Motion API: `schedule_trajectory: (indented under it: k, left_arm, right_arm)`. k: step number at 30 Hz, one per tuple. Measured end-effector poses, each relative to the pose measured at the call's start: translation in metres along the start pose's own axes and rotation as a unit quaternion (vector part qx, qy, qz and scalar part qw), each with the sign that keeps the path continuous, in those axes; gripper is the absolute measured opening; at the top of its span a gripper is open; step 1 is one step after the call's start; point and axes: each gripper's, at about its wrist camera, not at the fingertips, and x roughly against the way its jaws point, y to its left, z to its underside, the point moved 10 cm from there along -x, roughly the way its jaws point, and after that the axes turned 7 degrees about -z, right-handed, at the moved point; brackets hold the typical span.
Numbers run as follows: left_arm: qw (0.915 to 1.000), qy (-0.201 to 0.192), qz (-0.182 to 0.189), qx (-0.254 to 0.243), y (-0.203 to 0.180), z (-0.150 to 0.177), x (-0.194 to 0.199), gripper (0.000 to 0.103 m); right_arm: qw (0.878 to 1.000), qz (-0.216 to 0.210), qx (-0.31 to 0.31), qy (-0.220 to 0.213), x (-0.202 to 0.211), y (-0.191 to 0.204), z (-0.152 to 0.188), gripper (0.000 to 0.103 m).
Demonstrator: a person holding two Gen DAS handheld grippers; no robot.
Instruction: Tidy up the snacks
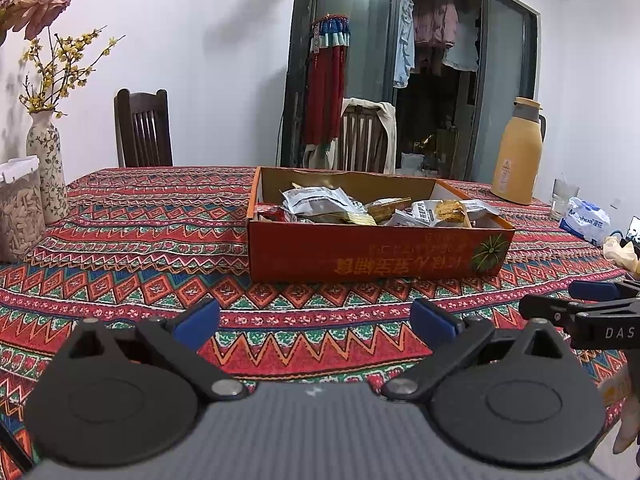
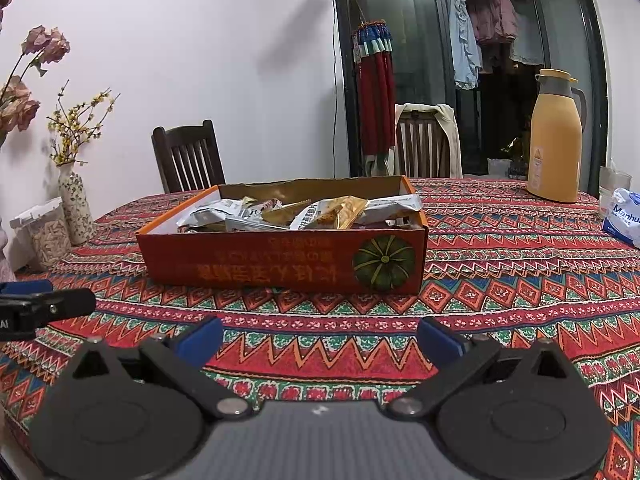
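Orange cardboard box (image 1: 372,252) sits at 12 o'clock on the patterned tablecloth (image 1: 140,248), heaped with loose snack packets (image 1: 320,204). Left gripper (image 1: 316,320) and right gripper (image 2: 320,340) hover short of it, jaws spread, empty. Recommend approaching from above and pinching one top packet by its edge.

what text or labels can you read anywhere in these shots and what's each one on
"Manhua": white and blue tissue pack.
"DAS": side of the right gripper; further letters cut off by the frame edge.
Large yellow print on the red snack box: upside down, not readable.
Triangle warning label on the yellow thermos: too small.
Snack wrappers: print too blurred.
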Motion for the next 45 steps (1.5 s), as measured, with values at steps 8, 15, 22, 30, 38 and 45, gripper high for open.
schedule_trajectory:
  k: [8, 15, 22, 30, 38, 45]
  left_arm:
    - [1.0, 0.0, 0.0, 0.0, 0.0, 0.0008, 0.0008, 0.103]
    - [1.0, 0.0, 0.001, 0.0, 0.0002, 0.0006, 0.0006, 0.103]
    - [1.0, 0.0, 0.002, 0.0, -0.0015, 0.0012, 0.001, 0.103]
    - [1.0, -0.001, 0.002, 0.0, -0.0015, 0.001, 0.001, 0.103]
    - [1.0, 0.001, 0.002, 0.004, 0.0012, 0.0007, 0.0006, 0.103]
    - [1.0, -0.001, 0.004, 0.005, 0.001, -0.0008, 0.0004, 0.103]
  right_arm:
    - [1.0, 0.0, 0.0, 0.0, 0.0009, -0.0006, 0.0008, 0.103]
    - [1.0, 0.0, 0.0, 0.001, 0.0013, -0.0007, 0.0009, 0.103]
    - [1.0, 0.0, 0.0, 0.001, 0.0015, -0.0007, 0.0009, 0.103]
    - [1.0, 0.0, 0.0, 0.001, 0.0014, -0.0006, 0.0005, 0.103]
    - [1.0, 0.0, 0.0, 0.001, 0.0014, -0.0004, 0.0002, 0.103]
    - [1.0, -0.001, -0.001, 0.003, 0.003, -0.0012, 0.0054, 0.103]
